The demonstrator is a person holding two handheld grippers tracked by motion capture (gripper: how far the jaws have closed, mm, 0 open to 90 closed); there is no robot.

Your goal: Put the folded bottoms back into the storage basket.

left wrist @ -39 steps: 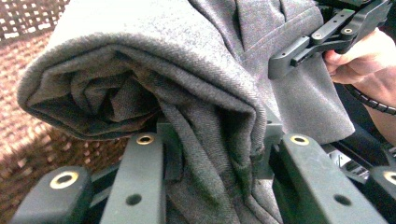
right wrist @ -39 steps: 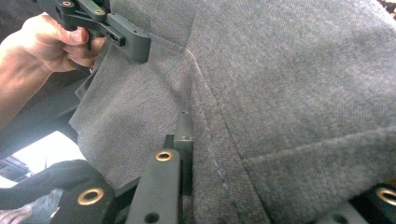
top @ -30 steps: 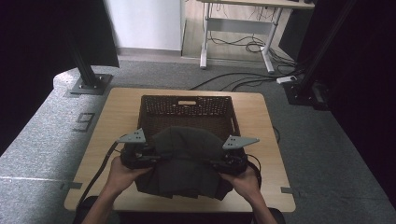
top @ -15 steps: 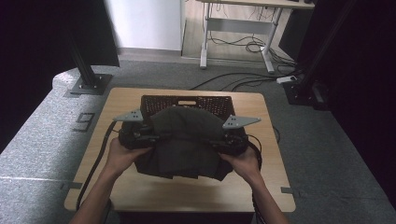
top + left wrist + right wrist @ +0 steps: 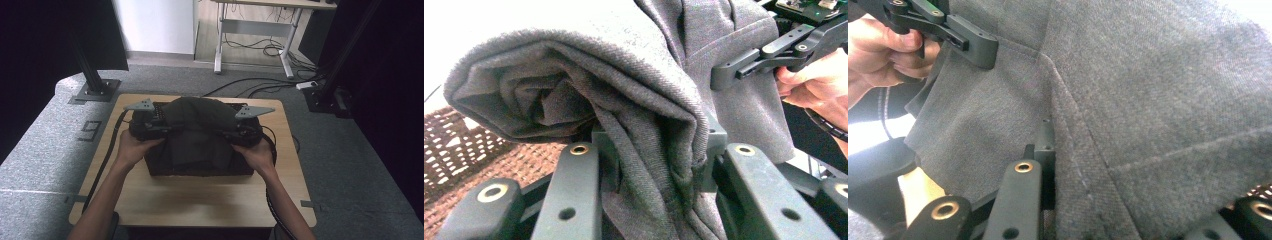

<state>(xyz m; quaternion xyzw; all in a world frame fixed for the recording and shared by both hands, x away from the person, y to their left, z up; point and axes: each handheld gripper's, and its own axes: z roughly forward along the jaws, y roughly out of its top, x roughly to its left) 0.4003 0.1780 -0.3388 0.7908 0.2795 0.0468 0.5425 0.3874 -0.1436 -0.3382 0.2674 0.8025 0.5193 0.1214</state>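
A grey woollen garment point(image 5: 197, 127) hangs bunched between both grippers, above a dark brown woven basket point(image 5: 156, 111) on the wooden table point(image 5: 200, 200). My left gripper point(image 5: 150, 125) is shut on the garment's left side. In the left gripper view the cloth point(image 5: 644, 125) is pinched between the jaws of that gripper point(image 5: 654, 150), with the woven basket point(image 5: 454, 150) below. My right gripper point(image 5: 245, 127) is shut on the right side. In the right gripper view the fabric point(image 5: 1148, 100) fills the gap between the jaws of that gripper point(image 5: 1143, 190). The cloth hides most of the basket's inside.
Bare tabletop lies in front of the basket toward the person. Black stand bases point(image 5: 95, 90) sit on the grey floor beyond the table's far corners. A white desk frame point(image 5: 250, 30) and loose cables point(image 5: 260, 85) lie farther back.
Both hands have moved away from the person and upward, carrying the garment from the table's near side to above the basket. Both grips stay the same.
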